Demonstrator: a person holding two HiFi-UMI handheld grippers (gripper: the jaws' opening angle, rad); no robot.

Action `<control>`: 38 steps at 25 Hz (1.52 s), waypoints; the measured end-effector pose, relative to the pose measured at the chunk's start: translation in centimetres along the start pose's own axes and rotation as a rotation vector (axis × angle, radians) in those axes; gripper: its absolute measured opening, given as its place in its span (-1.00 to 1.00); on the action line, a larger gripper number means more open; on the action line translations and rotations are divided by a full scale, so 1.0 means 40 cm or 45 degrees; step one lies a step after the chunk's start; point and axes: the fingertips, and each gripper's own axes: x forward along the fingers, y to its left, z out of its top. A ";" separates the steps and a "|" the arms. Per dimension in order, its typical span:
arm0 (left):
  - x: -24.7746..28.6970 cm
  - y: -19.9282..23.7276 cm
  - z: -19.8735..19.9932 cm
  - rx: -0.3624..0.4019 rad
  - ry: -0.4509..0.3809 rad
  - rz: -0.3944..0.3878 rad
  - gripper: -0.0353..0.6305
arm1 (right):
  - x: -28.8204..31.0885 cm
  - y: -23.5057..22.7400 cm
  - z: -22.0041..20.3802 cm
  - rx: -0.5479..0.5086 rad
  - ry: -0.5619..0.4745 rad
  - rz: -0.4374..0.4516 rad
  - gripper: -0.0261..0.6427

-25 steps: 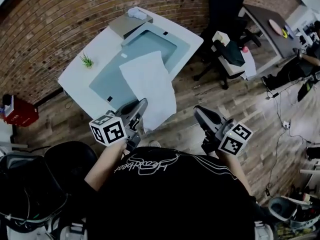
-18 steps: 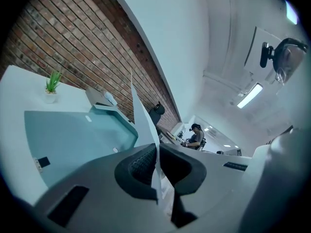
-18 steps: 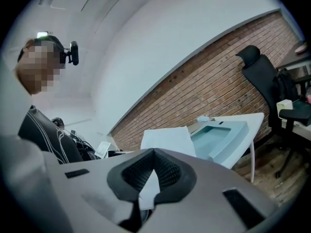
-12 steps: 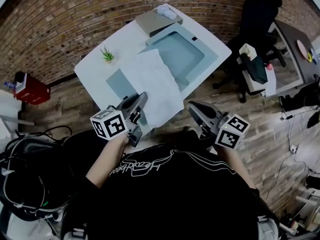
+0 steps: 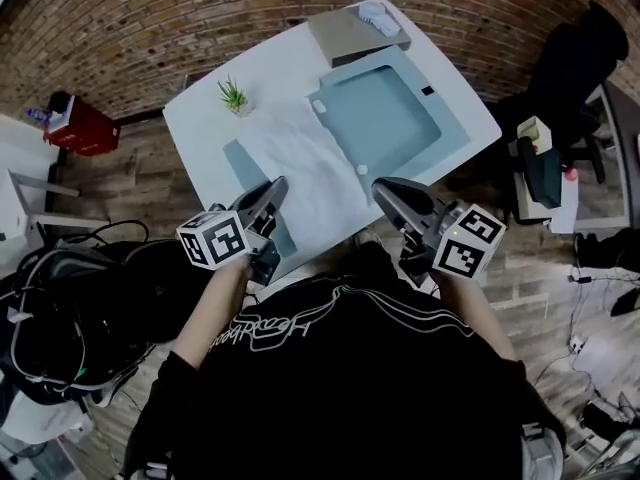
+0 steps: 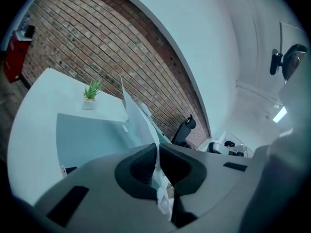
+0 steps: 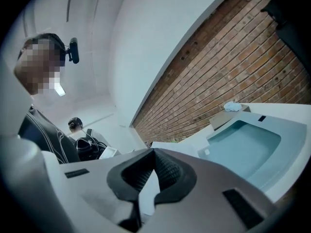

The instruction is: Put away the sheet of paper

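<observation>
The white sheet of paper (image 5: 310,163) lies stretched over the near part of the white table (image 5: 205,128), partly covering the teal mat (image 5: 390,118). My left gripper (image 5: 278,186) is shut on the sheet's near left edge; in the left gripper view the paper (image 6: 137,118) rises out of the closed jaws (image 6: 157,155). My right gripper (image 5: 384,188) sits at the sheet's near right corner. In the right gripper view its pads (image 7: 153,160) meet with white paper (image 7: 171,147) pinched between them.
A small potted plant (image 5: 233,95) stands on the table's far left. A grey box (image 5: 352,33) with a white wad on it sits at the far corner. A red box (image 5: 80,128) and cables (image 5: 60,298) are on the floor at left; office chairs (image 5: 585,63) stand at right.
The table has come nearer and swung to the right in the head view. The sheet has been drawn flatter over the mat. My right gripper has come up to the sheet's near right corner.
</observation>
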 end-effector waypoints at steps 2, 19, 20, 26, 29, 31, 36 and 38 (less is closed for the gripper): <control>0.013 0.021 0.002 -0.037 -0.016 0.046 -0.77 | 0.012 -0.028 0.019 0.007 0.023 0.035 -0.91; 0.097 0.111 -0.026 -0.194 -0.062 0.237 -0.77 | 0.017 -0.191 0.155 -0.047 0.129 0.172 -0.91; 0.102 0.119 -0.030 -0.204 -0.064 0.251 -0.77 | 0.016 -0.203 0.158 -0.045 0.134 0.174 -0.91; 0.142 0.138 -0.044 -0.200 -0.074 0.316 -0.77 | 0.014 -0.274 0.163 -0.026 0.191 0.202 -0.91; 0.163 0.132 -0.043 -0.199 -0.082 0.334 -0.77 | 0.023 -0.296 0.174 -0.030 0.212 0.240 -0.91; 0.173 0.127 -0.051 -0.208 -0.082 0.348 -0.77 | 0.027 -0.305 0.179 -0.031 0.229 0.268 -0.91; 0.192 0.120 -0.063 -0.230 -0.102 0.375 -0.77 | 0.025 -0.327 0.191 -0.032 0.252 0.307 -0.91; 0.204 0.113 -0.066 -0.218 -0.094 0.380 -0.77 | 0.019 -0.336 0.196 -0.032 0.251 0.313 -0.91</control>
